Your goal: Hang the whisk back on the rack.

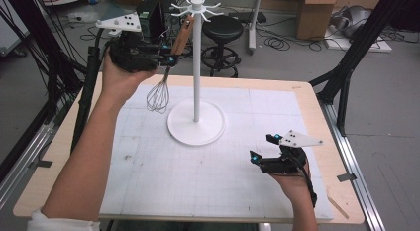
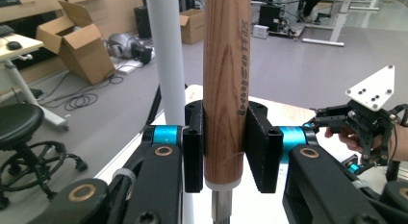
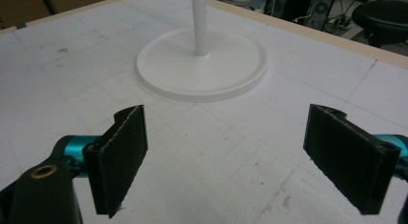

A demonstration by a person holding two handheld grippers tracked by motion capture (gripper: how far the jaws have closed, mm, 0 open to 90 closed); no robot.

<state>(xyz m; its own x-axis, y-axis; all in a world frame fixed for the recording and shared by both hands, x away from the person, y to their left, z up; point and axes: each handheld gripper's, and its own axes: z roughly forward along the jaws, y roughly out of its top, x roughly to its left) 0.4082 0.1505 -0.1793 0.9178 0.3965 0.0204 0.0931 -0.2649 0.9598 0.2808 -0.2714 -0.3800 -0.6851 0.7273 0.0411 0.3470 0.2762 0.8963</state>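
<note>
My biggest worry is the whisk [image 1: 166, 77] slipping or swinging: my left hand-held gripper [image 1: 166, 56] pinches only the lower end of its smooth wooden handle [image 2: 226, 80], so the wire head [image 1: 158, 96] hangs below as a free weight, and any twist of my wrist could rotate the handle between the pads or knock it against the white pole [image 1: 196, 62] of the hanging stand [image 1: 196, 123]. I judge I am bringing it up to the hooks [image 1: 197, 7] at the top; the handle's upper end sits close beside them, and a misjudged lift could bump the stand and tip it on the bench [image 1: 307, 99]. In the left gripper view the jaws are closed flat on either side of the handle, the pole just behind it. My right hand-held gripper [image 1: 264, 147] rests low over the bench, well apart, jaws wide and holding nothing.
</note>
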